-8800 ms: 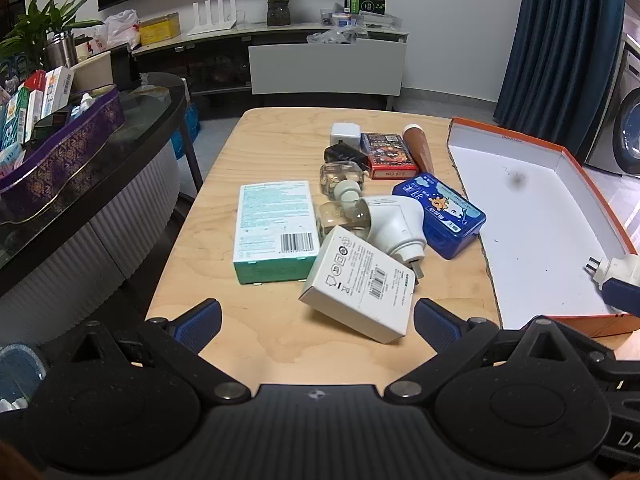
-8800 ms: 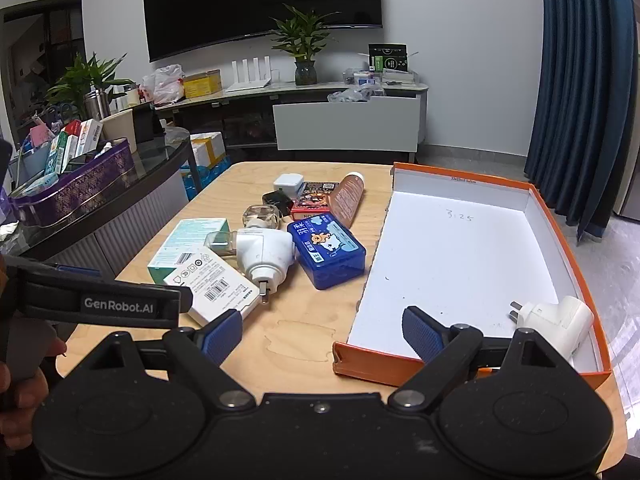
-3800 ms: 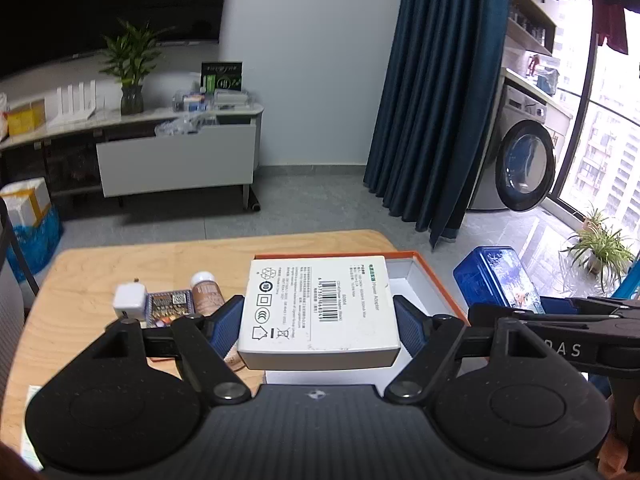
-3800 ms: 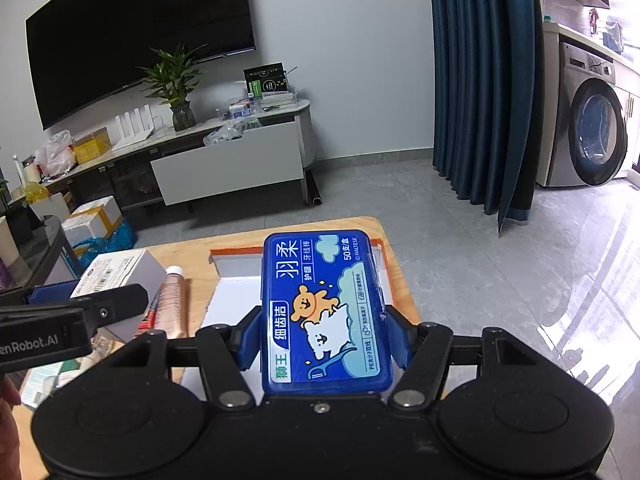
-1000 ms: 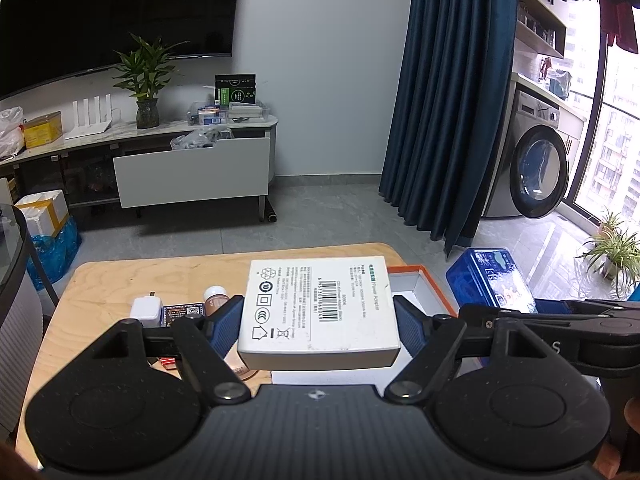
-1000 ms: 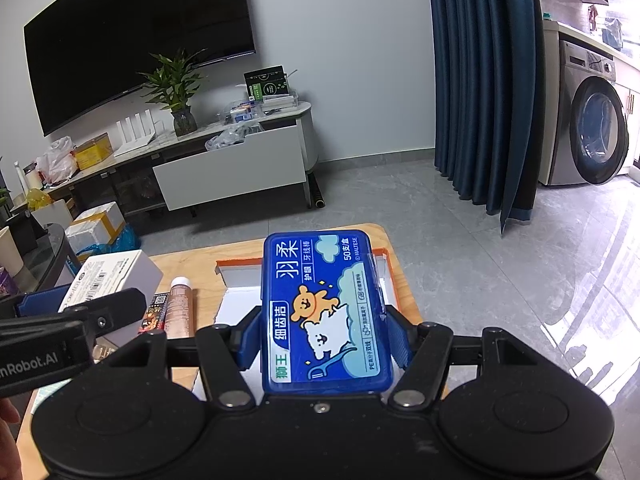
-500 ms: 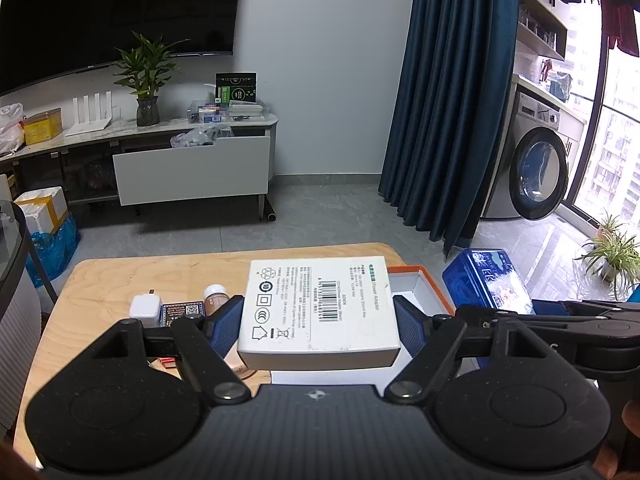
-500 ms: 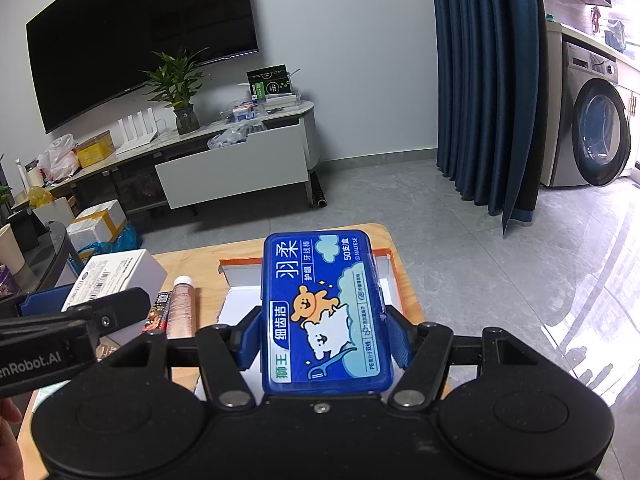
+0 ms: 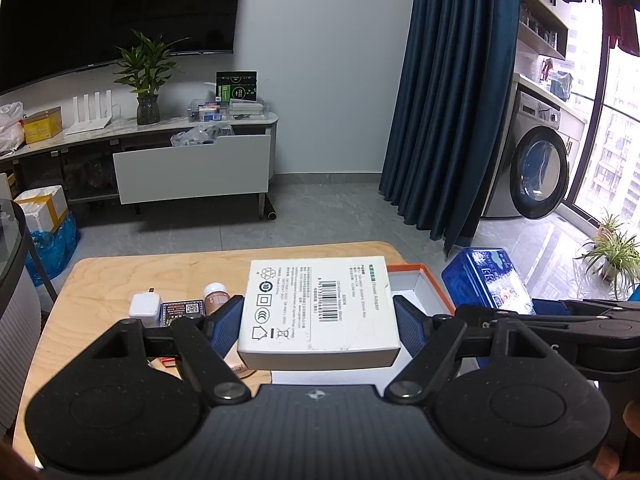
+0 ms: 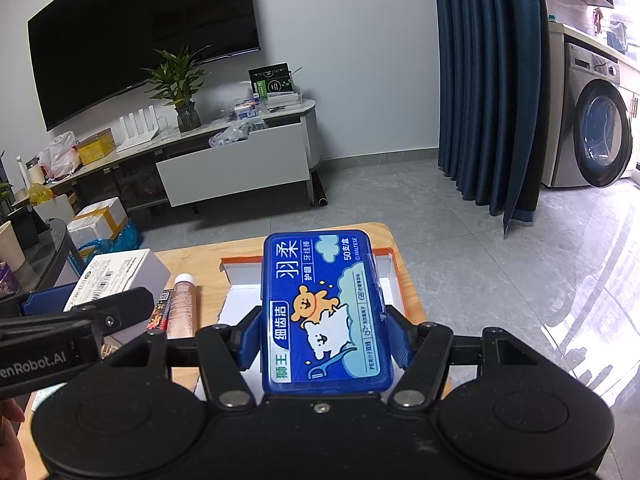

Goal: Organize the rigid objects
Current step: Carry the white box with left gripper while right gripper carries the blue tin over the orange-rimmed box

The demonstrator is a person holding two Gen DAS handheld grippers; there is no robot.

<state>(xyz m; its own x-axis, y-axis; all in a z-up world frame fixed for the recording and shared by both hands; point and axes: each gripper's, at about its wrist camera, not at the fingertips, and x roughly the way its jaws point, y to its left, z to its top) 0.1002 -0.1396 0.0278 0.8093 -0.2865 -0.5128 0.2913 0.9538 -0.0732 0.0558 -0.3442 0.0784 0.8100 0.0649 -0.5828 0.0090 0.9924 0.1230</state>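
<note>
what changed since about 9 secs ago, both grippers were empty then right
Yes. Since then the left gripper has taken the white adapter box off the table, and the right gripper the blue floss case; both are lifted above the orange tray. The brown tube and white charger stayed put.

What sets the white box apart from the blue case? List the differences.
The white box is plain, with a barcode; the blue case shows cartoon animals. The box has square corners, the case rounded ones. The left gripper holds the box, the right gripper the case. Both are held above the table.
</note>
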